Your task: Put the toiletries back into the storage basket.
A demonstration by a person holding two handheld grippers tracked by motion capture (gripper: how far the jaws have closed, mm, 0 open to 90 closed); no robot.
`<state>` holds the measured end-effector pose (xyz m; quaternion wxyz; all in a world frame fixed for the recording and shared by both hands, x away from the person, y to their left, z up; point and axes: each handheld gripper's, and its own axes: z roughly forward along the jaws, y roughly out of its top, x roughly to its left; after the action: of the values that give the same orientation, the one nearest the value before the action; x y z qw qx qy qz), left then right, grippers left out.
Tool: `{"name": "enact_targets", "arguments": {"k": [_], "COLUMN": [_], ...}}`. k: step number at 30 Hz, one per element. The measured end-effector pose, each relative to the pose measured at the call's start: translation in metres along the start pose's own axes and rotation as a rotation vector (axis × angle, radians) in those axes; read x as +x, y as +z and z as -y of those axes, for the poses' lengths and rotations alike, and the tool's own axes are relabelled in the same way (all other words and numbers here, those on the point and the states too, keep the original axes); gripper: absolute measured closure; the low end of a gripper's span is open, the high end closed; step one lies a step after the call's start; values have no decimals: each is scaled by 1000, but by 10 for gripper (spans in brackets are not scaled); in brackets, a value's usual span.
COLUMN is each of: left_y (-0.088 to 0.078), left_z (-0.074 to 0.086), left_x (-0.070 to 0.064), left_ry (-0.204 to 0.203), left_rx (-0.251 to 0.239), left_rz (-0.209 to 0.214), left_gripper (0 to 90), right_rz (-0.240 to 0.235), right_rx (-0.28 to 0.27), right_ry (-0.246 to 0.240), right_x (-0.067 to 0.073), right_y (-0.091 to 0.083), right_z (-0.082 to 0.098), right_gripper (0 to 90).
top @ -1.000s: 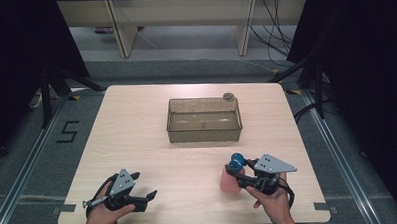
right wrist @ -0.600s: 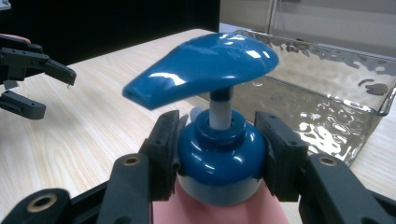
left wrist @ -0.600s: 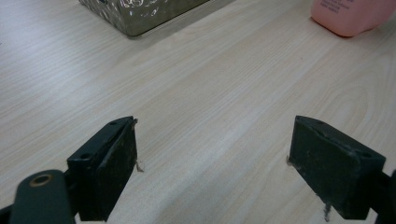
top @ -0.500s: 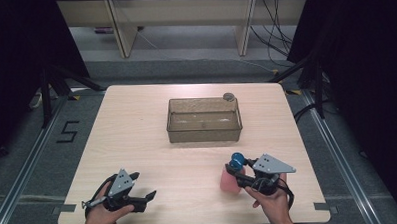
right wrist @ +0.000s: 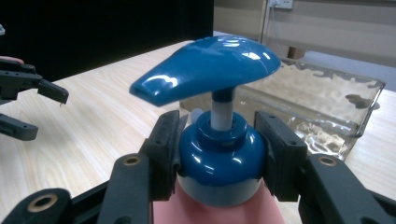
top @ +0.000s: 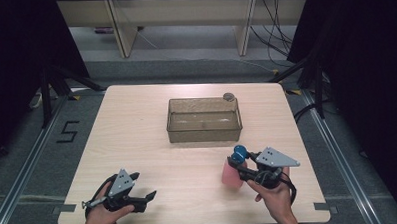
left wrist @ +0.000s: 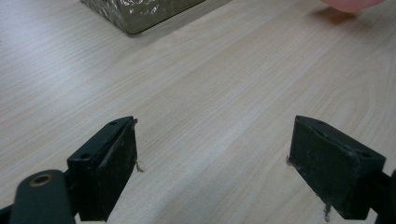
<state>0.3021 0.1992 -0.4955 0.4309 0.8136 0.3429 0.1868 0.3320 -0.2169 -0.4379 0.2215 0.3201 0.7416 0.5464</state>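
Two hand-held grippers are working at the worktop (top: 137, 124). Right hand-held gripper (right wrist: 219, 149) is clamping the blue collar of a pink pump bottle (top: 232, 171), pads pressing on both sides just under the blue pump head (right wrist: 205, 65). Bottle is standing upright near the front right of the worktop, in front of the clear plastic bin (top: 204, 120) and apart from it. It looks to be resting on the surface or barely off it (cannot tell which from the high view).

Left hand-held gripper (top: 147, 199) is lying low at the front left, jaws standing wide apart with nothing between them, bare wood showing in the gap. Small round grey object (top: 229, 96) is sitting by the bin's far right corner.

Progress, as a judgement: grasp is made, and that is about all. Bin is holding nothing visible. If the bottle is bound for the bin, lifting, carrying across and setting down are all left to do. Left side is taking no part yet.
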Motion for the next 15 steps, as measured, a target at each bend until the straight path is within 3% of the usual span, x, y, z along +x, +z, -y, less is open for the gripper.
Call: {"name": "enact_targets", "arguments": {"k": [3,7,8,9,11,12,15], "left_y": [-1,1,0,-1,-1,1,1], "left_z": [0,0,0,0,0,0,0], "left_x": [2,0,0,1,1,0,-1], "left_ry": [19,-10,0,17,12,-10,-13], "left_rx": [17,-10,1,15,11,-10,-7], "left_rz": [-5,10,-1,-3,-2,9,5], "left_gripper": [148,148,148,148,148,148,148], "right_rz": [8,7,5,7,7,5,4], "right_rx": [2,-14,5,-1,-9,-6,-8], "right_ry": [-3,-23,8,-4,-16,-12,-9], "right_x": [-2,-6,-4,-6,-8,-8,-9], "right_y": [0,4,3,4,5,6,7], "right_z": [-3,-9,-10,-11,-13,-13,-16], "right_gripper": [538,538,538,538,538,538,538]}}
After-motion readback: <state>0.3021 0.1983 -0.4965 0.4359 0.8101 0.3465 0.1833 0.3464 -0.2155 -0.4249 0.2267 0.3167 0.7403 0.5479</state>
